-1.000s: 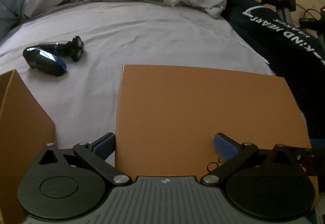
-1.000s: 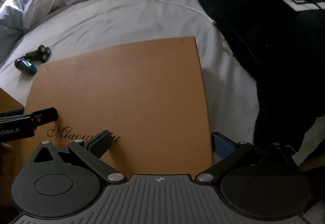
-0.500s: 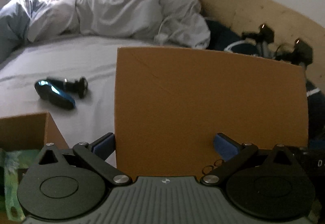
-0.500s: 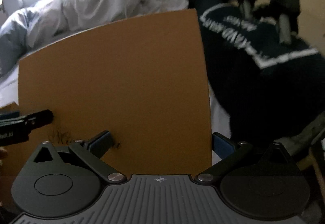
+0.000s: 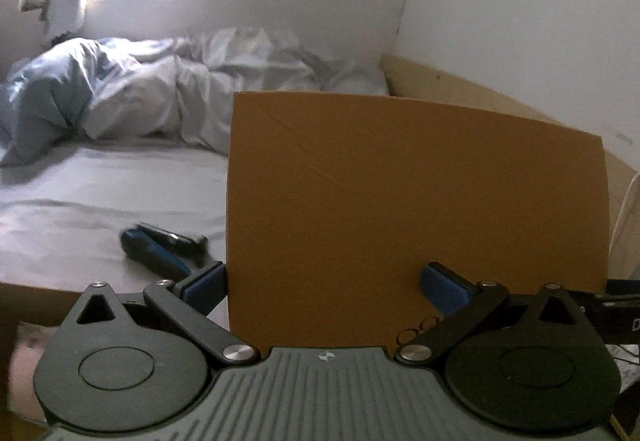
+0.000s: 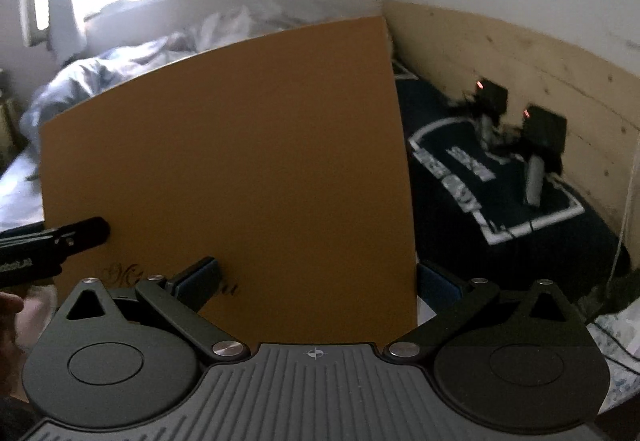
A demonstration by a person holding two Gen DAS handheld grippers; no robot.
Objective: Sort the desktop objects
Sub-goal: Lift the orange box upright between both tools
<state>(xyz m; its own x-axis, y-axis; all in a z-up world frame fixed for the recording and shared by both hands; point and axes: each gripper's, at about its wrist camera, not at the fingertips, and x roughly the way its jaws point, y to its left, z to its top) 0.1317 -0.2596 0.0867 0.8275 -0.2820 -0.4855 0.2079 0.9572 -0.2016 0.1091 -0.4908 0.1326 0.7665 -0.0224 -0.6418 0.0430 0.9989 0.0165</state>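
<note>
Cardboard, in the form of 1 flat brown lid (image 5: 416, 209), stands nearly upright between both tools above the bed (image 5: 100, 201). The left gripper (image 5: 324, 289) has its 2 blue-padded fingers (image 5: 202, 287) spread wide, one at the lid's left edge and the other lying over its face; whether either pad truly presses the board, I cannot tell. The right gripper (image 6: 316, 281) looks much the same in its own view: fingers spread, the near pad over the printed script, the far one just past the lid's right edge.

My guess is the lid is being carried toward the open brown box (image 5: 36, 293) at the lower left of the left view. To do this well, both tools should move together at one pace, so the sheet neither bows nor slips. Keeping it tilted a little helps the lower edge find the box rim first. A dark electric shaver (image 5: 160, 247) lies on the sheet near the box, apart from the lid, and should be cleared rather than swept. Dark clothing (image 6: 500, 209) lies well off to the right.
</note>
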